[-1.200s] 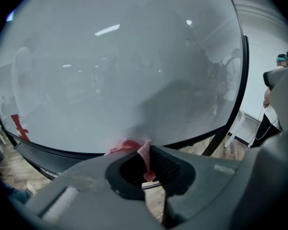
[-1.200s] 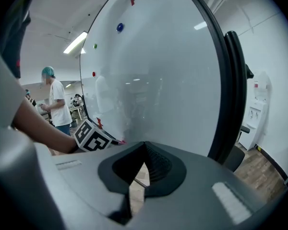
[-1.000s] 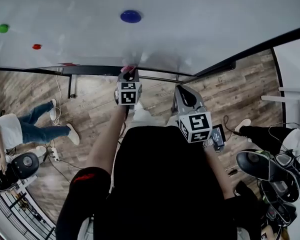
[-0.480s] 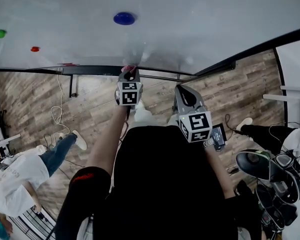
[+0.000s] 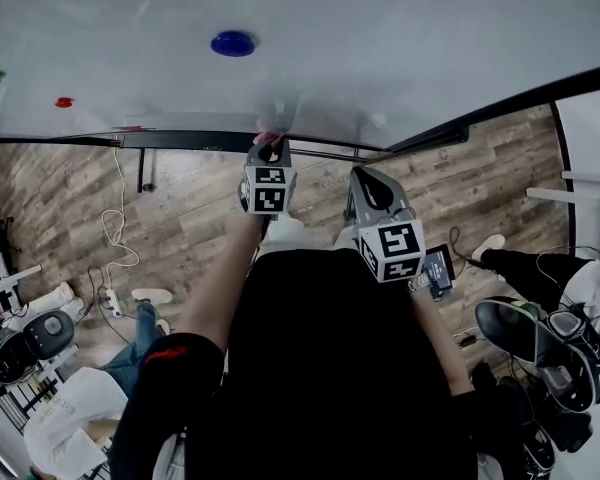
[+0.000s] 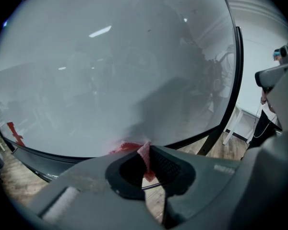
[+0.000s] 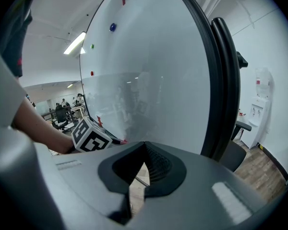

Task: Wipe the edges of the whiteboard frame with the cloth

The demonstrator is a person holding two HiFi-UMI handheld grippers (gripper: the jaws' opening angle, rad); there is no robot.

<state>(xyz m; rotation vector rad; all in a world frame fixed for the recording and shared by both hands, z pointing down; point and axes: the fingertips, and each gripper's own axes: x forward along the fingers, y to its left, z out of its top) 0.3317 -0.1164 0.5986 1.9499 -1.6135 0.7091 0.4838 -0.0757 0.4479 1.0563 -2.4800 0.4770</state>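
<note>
Cloth [image 6: 144, 153] at the bottom frame [image 6: 190, 141].
My left tongs [image 5: 268, 144] clamp the cloth; the frame runs sideways. Right tongs [image 5: 366, 182] closed, empty, farther back.

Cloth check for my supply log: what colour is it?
The cloth is pinkish red; left gripper view.

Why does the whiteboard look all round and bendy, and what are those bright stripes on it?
Left gripper view: the wide-angle lens bows the whiteboard and its black frame into curves, and the bright stripes look like ceiling lights mirrored in it. Right gripper view: same bulging, with dark corners. Head view: the frame bends less.
</note>
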